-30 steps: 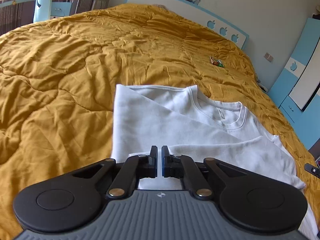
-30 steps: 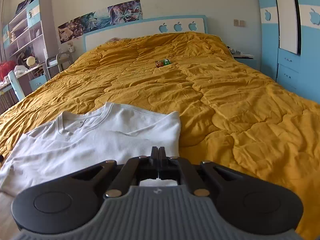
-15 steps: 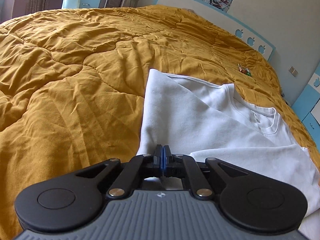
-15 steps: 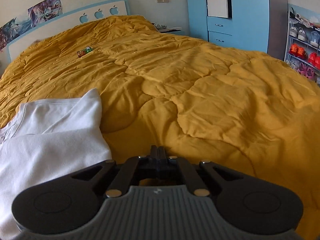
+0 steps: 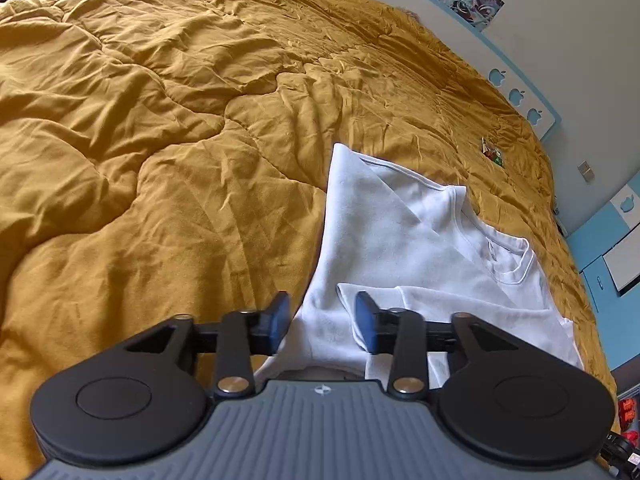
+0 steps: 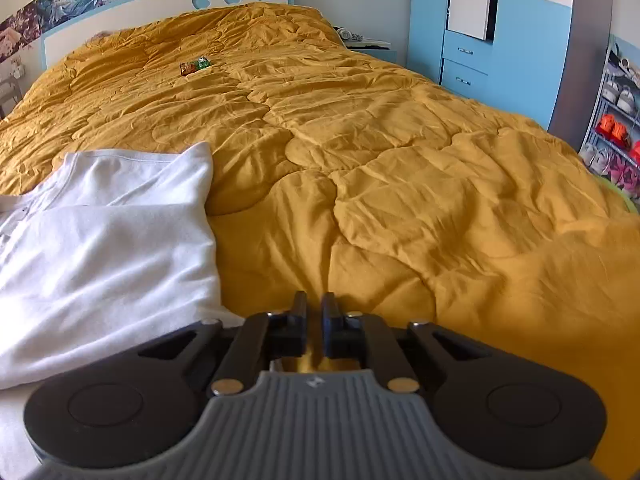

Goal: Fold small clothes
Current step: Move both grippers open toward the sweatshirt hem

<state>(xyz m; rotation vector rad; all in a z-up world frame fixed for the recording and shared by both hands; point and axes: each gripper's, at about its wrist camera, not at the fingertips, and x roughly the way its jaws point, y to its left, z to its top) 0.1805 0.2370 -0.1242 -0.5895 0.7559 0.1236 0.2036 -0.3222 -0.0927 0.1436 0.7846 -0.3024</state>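
At the lower centre of the left view, the left tongs gape open over the white shirt, sides folded inward. The right tongs stand slightly parted over the yellow quilt, gripping nothing.

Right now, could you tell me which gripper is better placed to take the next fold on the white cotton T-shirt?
Left. The left gripper is open right over the white cotton T-shirt; the right gripper sits beside it, over the mustard quilt.

Left tongs agape over white shirt

A white T-shirt lies flat, both sides folded inward, collar showing.
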